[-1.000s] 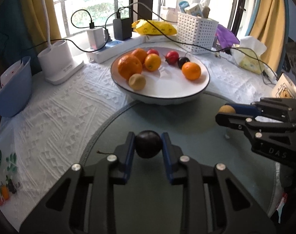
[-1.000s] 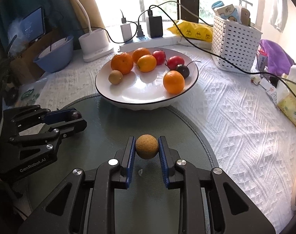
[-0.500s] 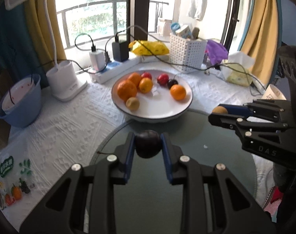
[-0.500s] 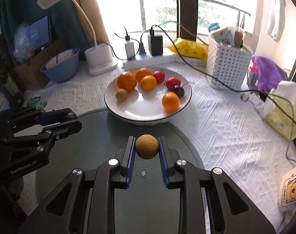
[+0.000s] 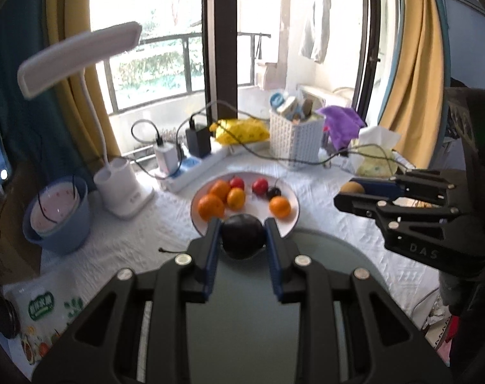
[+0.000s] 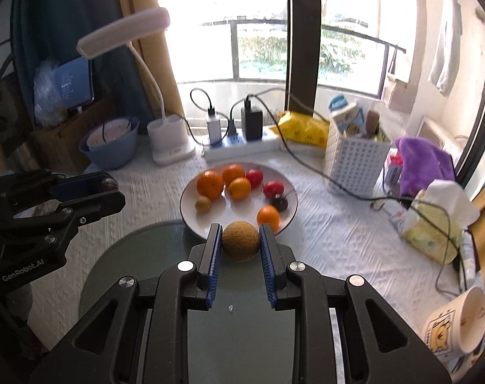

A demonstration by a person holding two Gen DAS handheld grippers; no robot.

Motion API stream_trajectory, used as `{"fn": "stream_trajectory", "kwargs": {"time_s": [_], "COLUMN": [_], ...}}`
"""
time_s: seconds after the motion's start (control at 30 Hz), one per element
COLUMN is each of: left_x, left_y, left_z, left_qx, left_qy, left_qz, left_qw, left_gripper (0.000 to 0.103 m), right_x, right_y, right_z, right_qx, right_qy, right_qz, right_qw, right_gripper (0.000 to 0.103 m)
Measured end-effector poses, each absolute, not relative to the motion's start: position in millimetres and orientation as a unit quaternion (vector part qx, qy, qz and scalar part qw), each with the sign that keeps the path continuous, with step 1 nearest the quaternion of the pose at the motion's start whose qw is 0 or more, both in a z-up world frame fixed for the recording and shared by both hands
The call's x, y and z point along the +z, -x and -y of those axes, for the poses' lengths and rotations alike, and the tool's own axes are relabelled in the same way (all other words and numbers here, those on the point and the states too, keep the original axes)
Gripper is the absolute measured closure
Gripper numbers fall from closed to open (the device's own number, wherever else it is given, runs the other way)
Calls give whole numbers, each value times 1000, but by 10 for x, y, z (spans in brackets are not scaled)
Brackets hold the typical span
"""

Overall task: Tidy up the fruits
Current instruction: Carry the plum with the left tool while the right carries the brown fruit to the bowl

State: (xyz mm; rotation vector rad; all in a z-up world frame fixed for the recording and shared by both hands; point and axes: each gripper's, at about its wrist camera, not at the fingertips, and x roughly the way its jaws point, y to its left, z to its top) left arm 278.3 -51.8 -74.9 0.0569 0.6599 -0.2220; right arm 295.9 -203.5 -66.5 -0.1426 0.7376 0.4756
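Observation:
My left gripper (image 5: 242, 235) is shut on a dark purple plum (image 5: 242, 235), held above the round grey glass mat (image 5: 242, 320). My right gripper (image 6: 241, 240) is shut on a brown round fruit (image 6: 241, 240). The white plate (image 6: 186, 206) lies beyond both, holding several oranges (image 6: 210, 184), red fruits (image 6: 273, 188), a dark cherry (image 6: 279, 203) and a small brown fruit (image 6: 202, 204). The right gripper (image 5: 353, 188) shows at the right of the left wrist view, the left gripper (image 6: 108, 185) at the left of the right wrist view.
A white basket (image 6: 354, 156), power strip with chargers (image 6: 239, 142), yellow bag (image 6: 303, 128) and desk lamp (image 6: 169, 140) stand behind the plate. A blue bowl (image 5: 57, 217) sits left. Tissue pack (image 6: 434, 224), purple cloth (image 6: 425, 163) and a mug (image 6: 457, 323) lie right; cables cross the white cloth.
Both grippers have risen with their fruits, so the table, plate and mat look smaller and farther below. Grips are unchanged.

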Motion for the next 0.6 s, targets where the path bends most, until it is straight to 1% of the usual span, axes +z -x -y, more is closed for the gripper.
{"fn": "stream_trajectory", "kwargs": {"time_s": [0.3,0.6], "left_x": [-425,-279], "left_y": [-2846,-2974], "left_z": [552,570], "left_qx": [-111,-111], "left_qy": [-37,-45], "left_qz": [-293,-279], "left_qw": [949,953], "left_gripper": [75,75], "right_x": [-358,-172], "right_y": [-3038,-3195], "right_z": [2052,2028], "right_qx": [230,234], "right_qy": [74,81], "right_qz": [-328,-309], "right_qw": [913,918], "right_gripper": [78,78]}}
